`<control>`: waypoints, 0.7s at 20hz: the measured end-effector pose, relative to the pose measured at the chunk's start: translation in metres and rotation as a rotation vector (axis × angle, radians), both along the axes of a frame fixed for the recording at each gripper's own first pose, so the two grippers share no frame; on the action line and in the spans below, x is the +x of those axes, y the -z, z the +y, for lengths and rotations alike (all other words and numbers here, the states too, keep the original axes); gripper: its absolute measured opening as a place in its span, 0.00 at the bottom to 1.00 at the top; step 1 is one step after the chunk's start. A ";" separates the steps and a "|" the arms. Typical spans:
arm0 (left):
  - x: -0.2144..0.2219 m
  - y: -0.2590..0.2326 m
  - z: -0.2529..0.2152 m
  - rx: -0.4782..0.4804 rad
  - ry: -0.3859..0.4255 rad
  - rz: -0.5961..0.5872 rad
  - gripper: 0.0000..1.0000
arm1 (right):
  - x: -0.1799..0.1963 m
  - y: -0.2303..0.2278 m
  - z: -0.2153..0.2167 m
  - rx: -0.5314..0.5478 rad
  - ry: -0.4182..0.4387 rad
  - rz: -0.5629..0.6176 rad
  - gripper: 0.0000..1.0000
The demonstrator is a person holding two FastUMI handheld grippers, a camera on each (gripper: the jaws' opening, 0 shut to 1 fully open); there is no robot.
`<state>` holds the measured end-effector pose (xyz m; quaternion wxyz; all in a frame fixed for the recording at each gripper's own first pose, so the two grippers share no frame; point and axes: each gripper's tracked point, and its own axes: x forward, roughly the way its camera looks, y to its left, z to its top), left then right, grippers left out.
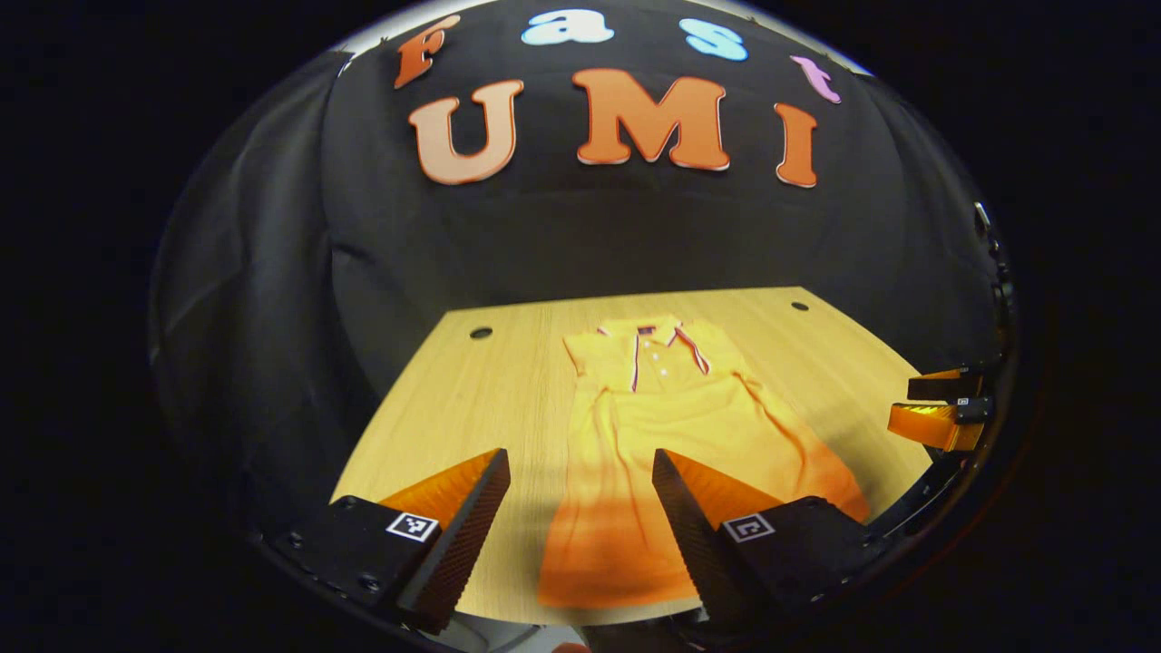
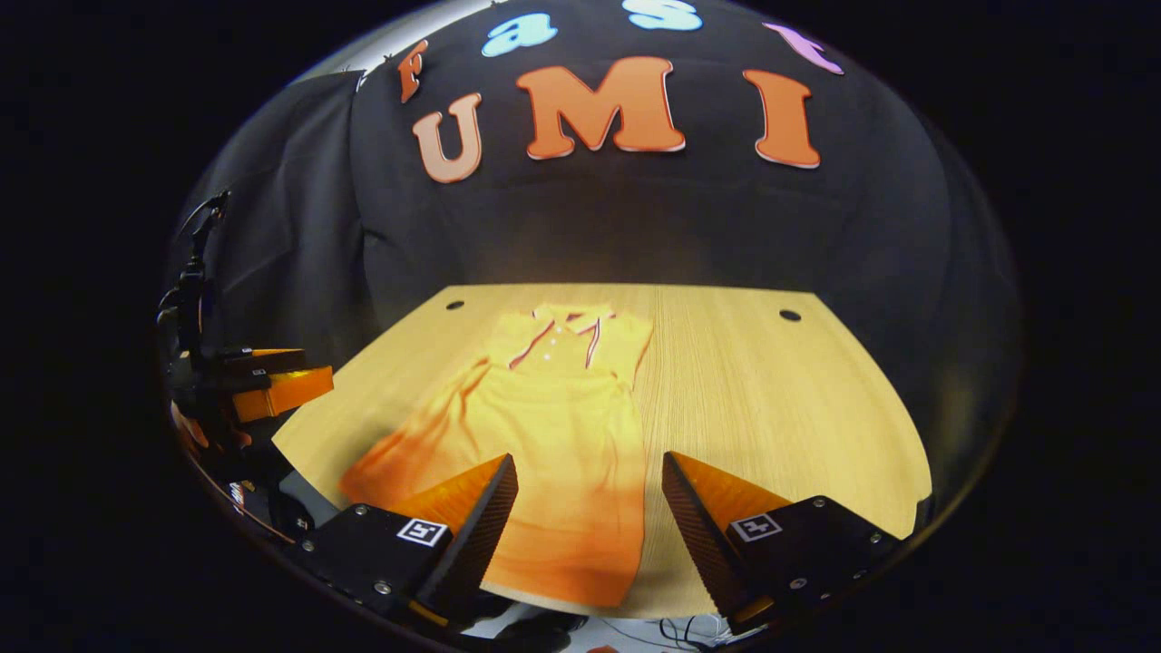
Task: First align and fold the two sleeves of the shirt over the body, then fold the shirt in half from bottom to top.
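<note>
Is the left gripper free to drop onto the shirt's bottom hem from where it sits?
Probably yes. The left gripper is open above the shirt, the hem lying between its fingers. Nothing lies on the cloth there.

Both cams near table (image 1: 508, 381) front edge, facing back wall, sharing shirt (image 1: 653, 435).

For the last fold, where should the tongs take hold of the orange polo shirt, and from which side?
Probably the bottom hem of the orange polo shirt, at its two near corners, coming from the near edge of the wooden table. The shirt lies flat, collar far, hem nearest both open tongs.
</note>
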<state>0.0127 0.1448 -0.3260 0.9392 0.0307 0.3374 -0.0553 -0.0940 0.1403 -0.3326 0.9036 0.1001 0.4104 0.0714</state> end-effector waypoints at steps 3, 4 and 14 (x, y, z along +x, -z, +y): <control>0.000 0.027 0.003 0.025 0.003 0.115 0.98 | -0.017 0.026 -0.001 -0.006 0.006 0.102 0.98; -0.003 0.035 0.001 0.026 0.016 0.167 0.98 | -0.019 0.036 0.002 -0.008 0.011 0.138 0.98; 0.014 0.032 -0.007 0.010 0.033 0.506 0.98 | -0.053 0.113 0.037 0.009 0.049 0.434 0.98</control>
